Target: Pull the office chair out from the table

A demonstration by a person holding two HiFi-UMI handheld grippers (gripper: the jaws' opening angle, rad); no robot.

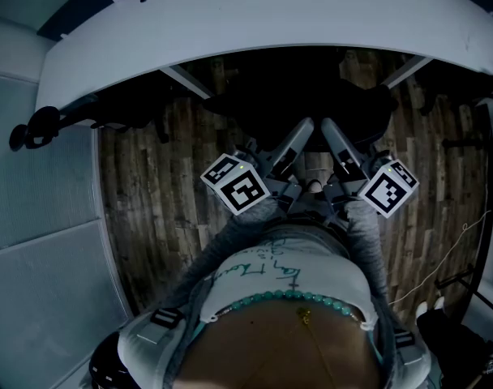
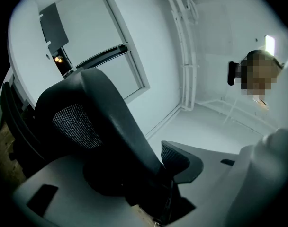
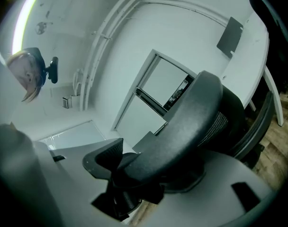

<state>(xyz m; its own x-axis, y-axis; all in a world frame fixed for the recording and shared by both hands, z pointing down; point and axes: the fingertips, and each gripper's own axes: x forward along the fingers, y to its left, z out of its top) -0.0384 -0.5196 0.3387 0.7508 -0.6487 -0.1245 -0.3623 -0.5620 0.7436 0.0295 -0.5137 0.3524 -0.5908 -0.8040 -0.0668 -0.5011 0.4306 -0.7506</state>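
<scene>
Person: light printed top and a string of green beads [image 1: 287,297], standing closest to me, one gripper in each hand.
Left gripper [image 1: 302,136]: grey, two-jawed, black-and-white marker cube at its rear. It points roughly level at the chair. Jaws stand wide apart, one on each side of the chair's top back rim [image 2: 111,117]. The dark ribbed pad [image 2: 178,159] sits just beside the rim, not clamped on it.
Right gripper [image 1: 334,136]: same build, close beside the left. Jaws spread wide around the same rim, holding nothing.
Chair: black office chair with a mesh back [image 1: 311,96], straight ahead of both grippers, back turned to the person. Its far part is lost in the shadow under the table's edge.
Table: white curved tabletop [image 1: 230,23], beyond the chair.
Floor: dark wood planks [image 1: 157,193].
</scene>
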